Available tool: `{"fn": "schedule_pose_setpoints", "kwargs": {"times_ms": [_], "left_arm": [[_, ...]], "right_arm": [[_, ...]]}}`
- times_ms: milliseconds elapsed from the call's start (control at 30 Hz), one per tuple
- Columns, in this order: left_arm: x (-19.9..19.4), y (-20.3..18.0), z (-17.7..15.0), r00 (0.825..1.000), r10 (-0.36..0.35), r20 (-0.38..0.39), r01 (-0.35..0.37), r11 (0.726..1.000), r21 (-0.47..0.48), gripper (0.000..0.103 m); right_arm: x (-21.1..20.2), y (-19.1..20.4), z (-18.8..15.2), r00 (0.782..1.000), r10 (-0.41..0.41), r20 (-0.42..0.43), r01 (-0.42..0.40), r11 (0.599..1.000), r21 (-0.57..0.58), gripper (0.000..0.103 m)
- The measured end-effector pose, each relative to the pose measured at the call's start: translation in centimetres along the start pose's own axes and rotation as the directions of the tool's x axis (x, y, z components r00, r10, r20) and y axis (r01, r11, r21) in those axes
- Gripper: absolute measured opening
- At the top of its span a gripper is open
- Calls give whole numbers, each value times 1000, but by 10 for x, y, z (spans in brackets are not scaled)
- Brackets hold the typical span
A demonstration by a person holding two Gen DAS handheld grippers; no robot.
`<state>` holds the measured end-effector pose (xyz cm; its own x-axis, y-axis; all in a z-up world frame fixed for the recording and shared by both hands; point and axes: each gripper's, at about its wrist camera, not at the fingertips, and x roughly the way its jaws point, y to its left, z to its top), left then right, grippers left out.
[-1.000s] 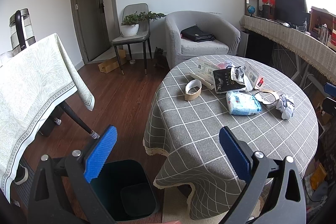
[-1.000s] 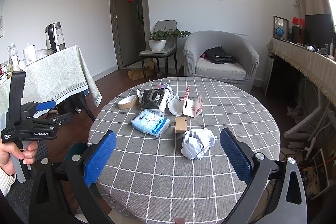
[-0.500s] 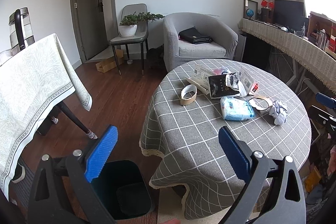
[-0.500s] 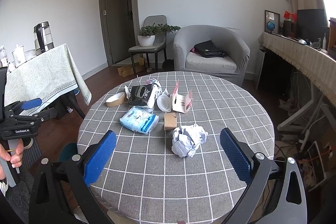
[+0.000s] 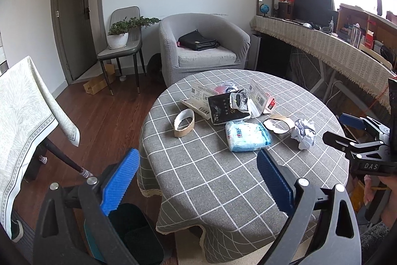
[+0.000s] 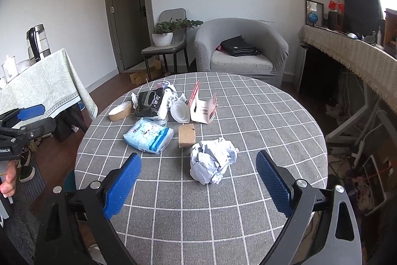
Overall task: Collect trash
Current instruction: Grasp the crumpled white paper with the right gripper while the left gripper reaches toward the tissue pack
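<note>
Trash lies on a round table with a grey checked cloth (image 6: 260, 131): a crumpled paper ball (image 6: 213, 163), a blue tissue pack (image 6: 148, 135), a brown block (image 6: 186, 135), a black wrapper (image 6: 148, 103), a tape roll (image 6: 120, 111), a white cup (image 6: 180, 111) and a torn white carton (image 6: 202, 108). My right gripper (image 6: 198, 180) is open, just short of the paper ball. My left gripper (image 5: 198, 178) is open and empty over the table's near-left edge, above a dark bin (image 5: 134, 235). The paper ball (image 5: 304, 132), tissue pack (image 5: 248, 137) and tape roll (image 5: 183, 119) also show there.
A side table with a pale green cloth (image 5: 22, 113) stands at left. A grey armchair (image 6: 240, 49) with a black bag and a chair with a potted plant (image 6: 163, 34) stand behind. A long covered counter (image 6: 352, 61) runs along the right.
Both grippers have moved closer to the table. The right one has come down toward the paper ball. The left one has swung right, so the table fills more of its view. Both stayed open.
</note>
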<state>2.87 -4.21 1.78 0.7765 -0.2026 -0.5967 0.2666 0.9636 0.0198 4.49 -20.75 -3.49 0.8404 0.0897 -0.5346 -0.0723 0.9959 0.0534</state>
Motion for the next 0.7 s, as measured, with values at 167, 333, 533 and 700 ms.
{"fn": "schedule_pose_setpoints", "kwargs": {"times_ms": [167, 333, 533, 700], "left_arm": [[32, -13, 9, 998, -52, -37, 53, 998, 46, 92], [61, -24, 10, 990, -117, -76, 122, 990, 64, 91], [88, -40, 9, 981, -153, -121, 164, 982, 89, 92], [101, -48, 9, 974, -176, -143, 187, 980, 66, 94]], "right_arm": [[17, -1, 1, 1000, -5, -24, 5, 1000, 11, 93], [37, 0, 2, 997, -24, -67, 24, 1000, -3, 82], [57, -6, -3, 991, -37, -126, 39, 999, 16, 75], [65, -12, -6, 987, -42, -154, 50, 998, 45, 67]]}}
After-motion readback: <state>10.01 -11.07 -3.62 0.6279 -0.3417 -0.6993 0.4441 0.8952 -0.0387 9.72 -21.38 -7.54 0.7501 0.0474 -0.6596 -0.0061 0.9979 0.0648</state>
